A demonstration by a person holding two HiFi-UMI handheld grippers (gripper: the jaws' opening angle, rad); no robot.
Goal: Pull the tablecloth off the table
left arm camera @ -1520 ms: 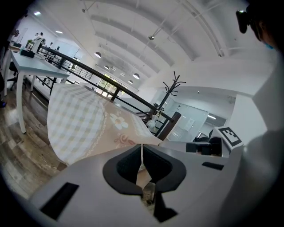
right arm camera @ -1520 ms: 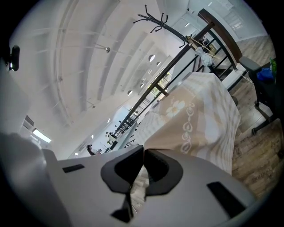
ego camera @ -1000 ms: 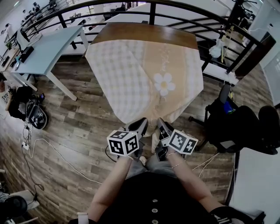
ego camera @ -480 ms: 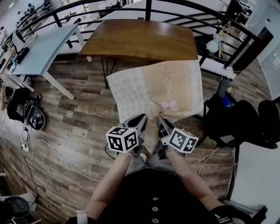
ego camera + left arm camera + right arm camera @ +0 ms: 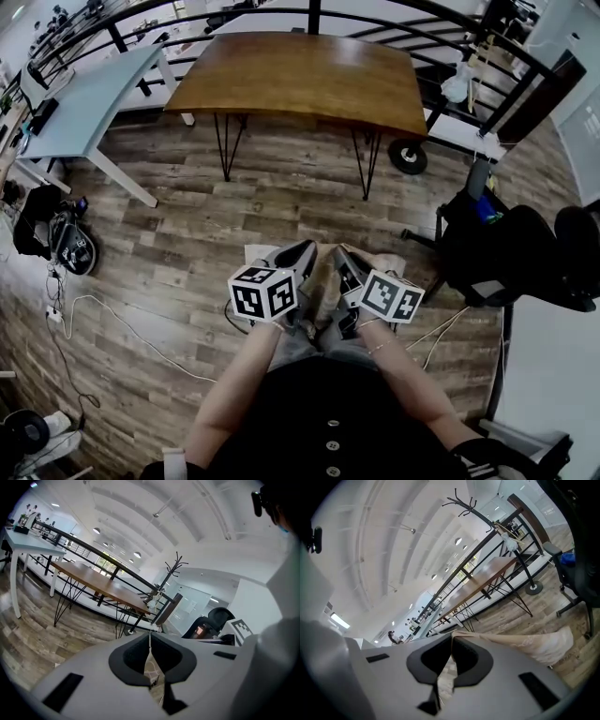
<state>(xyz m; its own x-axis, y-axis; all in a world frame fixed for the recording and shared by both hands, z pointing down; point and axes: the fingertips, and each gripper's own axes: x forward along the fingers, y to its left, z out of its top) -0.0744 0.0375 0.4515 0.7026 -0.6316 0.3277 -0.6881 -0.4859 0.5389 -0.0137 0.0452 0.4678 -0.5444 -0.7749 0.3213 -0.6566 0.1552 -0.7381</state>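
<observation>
The beige checked fabric tablecloth [image 5: 534,644] is now clear of the brown wooden table with black hairpin legs [image 5: 300,80]. A second ago it covers most of the top, and half a second ago it hangs in the air between the table edge and the person. Now the wood is bare and the cloth is gathered low in front of the person, above the plank floor [image 5: 169,244]. I judge the pull itself done, with only the gathering up or letting go left. The left tongs [image 5: 298,258] and the right tongs [image 5: 345,264] sit close together, each pinched tight on a fold of the cloth. The head view shows only pale scraps of fabric beside the tongs. The right gripper view shows the bulk of it trailing off to the right and downward, while the left gripper view shows just a thin patterned strip caught between its jaws
</observation>
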